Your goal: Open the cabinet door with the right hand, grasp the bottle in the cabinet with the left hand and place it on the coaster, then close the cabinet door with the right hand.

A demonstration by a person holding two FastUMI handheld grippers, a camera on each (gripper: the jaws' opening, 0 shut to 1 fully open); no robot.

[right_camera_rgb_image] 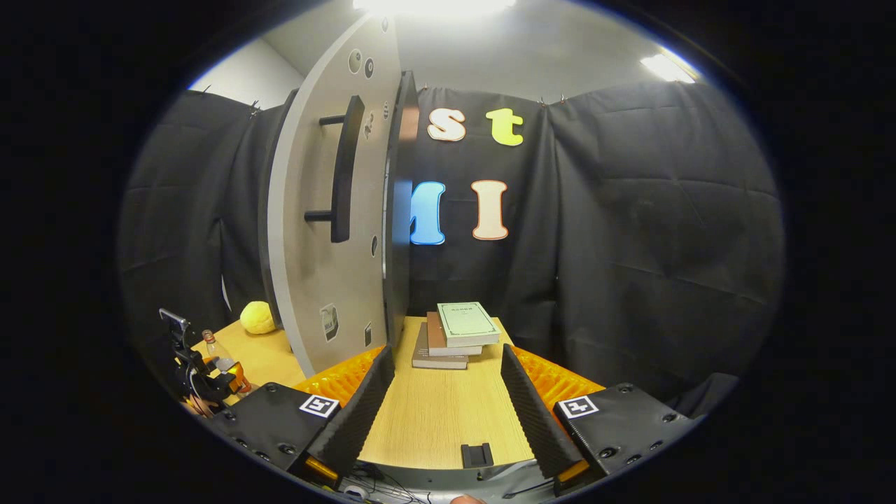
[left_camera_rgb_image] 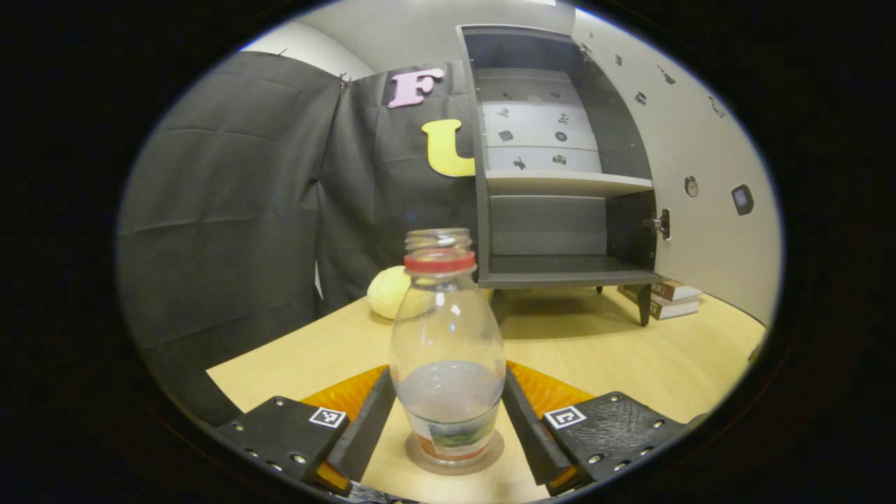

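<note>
Upright, bottle (left_camera_rgb_image: 448,357) centred on coaster (left_camera_rgb_image: 490,456)

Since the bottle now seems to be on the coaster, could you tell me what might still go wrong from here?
1. The left claw stands open close around the bottle; a crooked retreat could tip it off the coaster.
2. The cabinet door is wide open; the right claw is empty and off the handle, so a hasty push could slam it.

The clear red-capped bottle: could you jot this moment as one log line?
clear red-capped bottle: upright on round coaster | left gripper: open around bottle | grey cabinet door: open | right gripper: open, empty
</note>
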